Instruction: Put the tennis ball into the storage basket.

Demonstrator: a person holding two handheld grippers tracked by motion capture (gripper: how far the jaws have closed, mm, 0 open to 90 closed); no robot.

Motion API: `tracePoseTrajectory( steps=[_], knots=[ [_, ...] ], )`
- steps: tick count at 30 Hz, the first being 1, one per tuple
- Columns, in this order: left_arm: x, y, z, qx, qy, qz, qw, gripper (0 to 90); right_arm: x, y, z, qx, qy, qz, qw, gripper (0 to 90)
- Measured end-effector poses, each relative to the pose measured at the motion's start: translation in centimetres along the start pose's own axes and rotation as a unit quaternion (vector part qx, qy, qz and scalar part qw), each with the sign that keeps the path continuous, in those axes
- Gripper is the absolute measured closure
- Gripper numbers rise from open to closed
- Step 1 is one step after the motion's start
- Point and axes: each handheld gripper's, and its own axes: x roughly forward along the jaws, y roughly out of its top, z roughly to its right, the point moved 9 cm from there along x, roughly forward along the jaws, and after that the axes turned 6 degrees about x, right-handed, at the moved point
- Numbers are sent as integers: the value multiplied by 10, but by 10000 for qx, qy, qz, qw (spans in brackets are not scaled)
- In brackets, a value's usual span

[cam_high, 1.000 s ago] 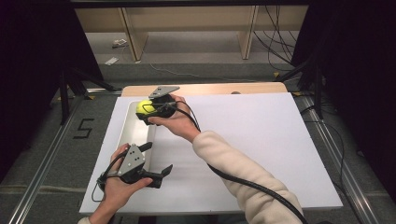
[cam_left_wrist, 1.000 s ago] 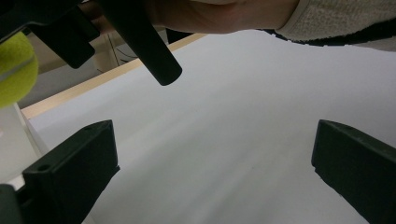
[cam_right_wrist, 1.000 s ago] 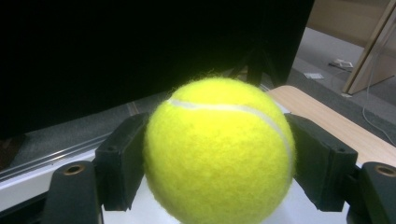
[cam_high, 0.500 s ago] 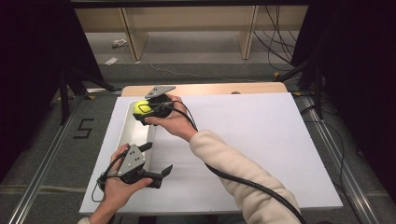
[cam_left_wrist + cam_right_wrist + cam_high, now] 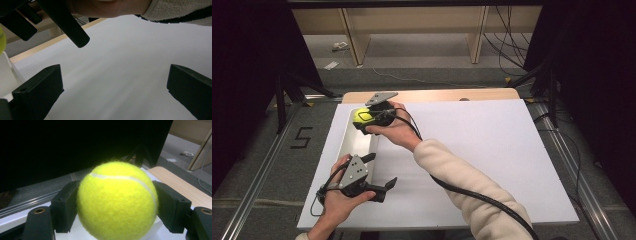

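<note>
Right tool (image 5: 364, 119), in the high view, holds a tennis ball (image 5: 360, 115) clamped between its jaws at the far left of the desk (image 5: 492, 150), directly over the far end of a long white tray (image 5: 357, 145) whose long axis runs near to far. Left tool (image 5: 379, 189) rests near the tray's near end, jaws spread and holding nothing.

Left gripper view: that left tool (image 5: 112, 95) faces bare white desk (image 5: 120, 62), with the ball's edge (image 5: 1, 40) at far left.

Right gripper view: the ball (image 5: 117, 202) sits pinched between both jaws of the right tool (image 5: 116, 207), white tray (image 5: 82, 232) just beneath, so release likely means going straight down.
</note>
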Motion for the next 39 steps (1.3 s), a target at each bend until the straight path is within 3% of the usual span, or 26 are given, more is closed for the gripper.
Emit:
tracePoseTrajectory(
  steps=[39],
  knots=[
    [1,-2,1,77,2,-60,10000,0,16,-3,-11,-59,137,-164,9998,268]
  ],
)
